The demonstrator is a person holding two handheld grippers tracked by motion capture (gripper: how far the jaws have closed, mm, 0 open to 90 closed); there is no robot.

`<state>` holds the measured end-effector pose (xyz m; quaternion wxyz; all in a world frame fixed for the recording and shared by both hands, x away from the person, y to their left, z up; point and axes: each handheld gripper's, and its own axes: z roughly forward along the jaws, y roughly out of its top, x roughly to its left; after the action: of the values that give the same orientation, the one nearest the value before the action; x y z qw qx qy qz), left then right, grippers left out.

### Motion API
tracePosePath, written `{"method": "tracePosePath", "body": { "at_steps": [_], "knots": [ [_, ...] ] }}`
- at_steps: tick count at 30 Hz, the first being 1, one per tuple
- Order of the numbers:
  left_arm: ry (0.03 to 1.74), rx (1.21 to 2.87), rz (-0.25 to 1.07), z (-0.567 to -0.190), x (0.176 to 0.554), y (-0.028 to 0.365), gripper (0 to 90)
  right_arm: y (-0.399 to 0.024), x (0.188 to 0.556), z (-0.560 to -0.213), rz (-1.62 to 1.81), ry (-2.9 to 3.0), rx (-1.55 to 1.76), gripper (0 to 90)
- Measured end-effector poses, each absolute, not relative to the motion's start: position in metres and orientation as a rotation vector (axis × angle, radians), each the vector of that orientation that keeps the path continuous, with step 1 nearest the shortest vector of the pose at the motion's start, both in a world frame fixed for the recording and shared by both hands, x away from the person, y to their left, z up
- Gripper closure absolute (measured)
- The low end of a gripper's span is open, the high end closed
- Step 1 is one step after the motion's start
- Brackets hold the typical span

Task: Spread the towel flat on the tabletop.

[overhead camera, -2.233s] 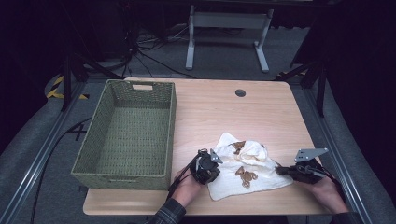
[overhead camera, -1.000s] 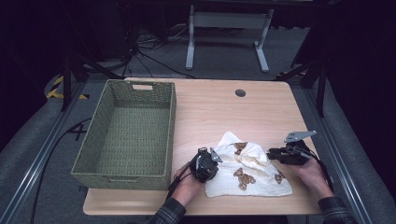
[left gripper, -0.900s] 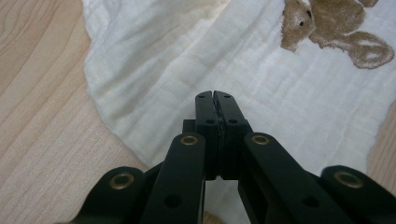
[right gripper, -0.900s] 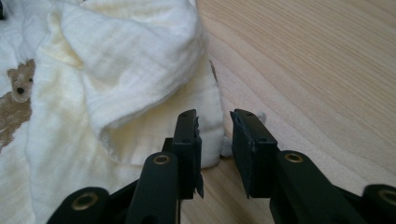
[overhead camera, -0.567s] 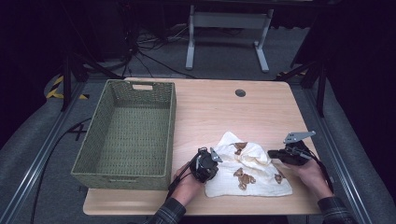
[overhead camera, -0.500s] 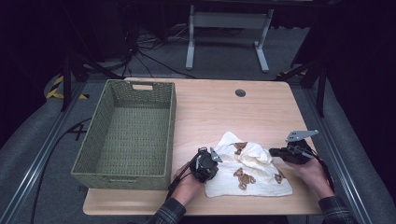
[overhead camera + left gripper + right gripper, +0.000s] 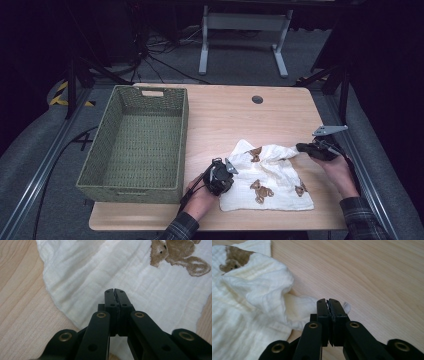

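High view, hidden: the left gripper (image 7: 220,176), lower centre, is a dark bulk over the left edge of the cloth (image 7: 272,177); its jaws cannot be made out here. The right gripper (image 7: 306,148), at right of centre, has its tip at the cloth's pulled-out right corner.
High view, count: 1 cloth, 1 basket (image 7: 135,177), 2 grippers, 2 hands, 3 bear prints visible.
High view, materials: white, wrinkled cloth lying in the lower centre on a pale wooden table (image 7: 235,115); green woven rectangular basket at left, with a handle slot in its far wall.
Left gripper view, state: left gripper (image 7: 114,291), jaws closed with a strip of cloth (image 7: 100,270) pinched between them.
Left gripper view, cut off: 1 brown bear print at the upper right, partly out of frame.
Right gripper view, state: right gripper (image 7: 328,300), jaws have just been closing and are now clamped on a corner of the cloth (image 7: 257,297), a small tuft showing past the tips.
Right gripper view, texture: crinkled gauze bunched at left; wood grain at right.
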<state>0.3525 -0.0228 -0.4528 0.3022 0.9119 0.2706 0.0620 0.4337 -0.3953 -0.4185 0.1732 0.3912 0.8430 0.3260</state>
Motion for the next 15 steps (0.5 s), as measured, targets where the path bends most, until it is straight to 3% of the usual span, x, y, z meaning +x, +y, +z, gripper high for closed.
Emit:
{"method": "tracePosePath", "body": {
  "at_steps": [6, 12, 15],
  "knots": [
    [0.718, 2.418, 0.165, -0.453, 0.352, -0.023, 89.5, -0.404, 0.448, -0.425, 0.878, 2.369, 1.159, 87.6],
    [0.730, 2.358, 0.124, -0.446, 0.356, -0.022, 89.4, -0.406, 0.440, -0.416, 0.980, 2.333, 1.131, 74.8],
    [0.736, 2.321, 0.134, -0.437, 0.361, -0.027, 89.4, -0.407, 0.431, -0.409, 1.016, 2.322, 1.112, 74.0]
  ]
}}
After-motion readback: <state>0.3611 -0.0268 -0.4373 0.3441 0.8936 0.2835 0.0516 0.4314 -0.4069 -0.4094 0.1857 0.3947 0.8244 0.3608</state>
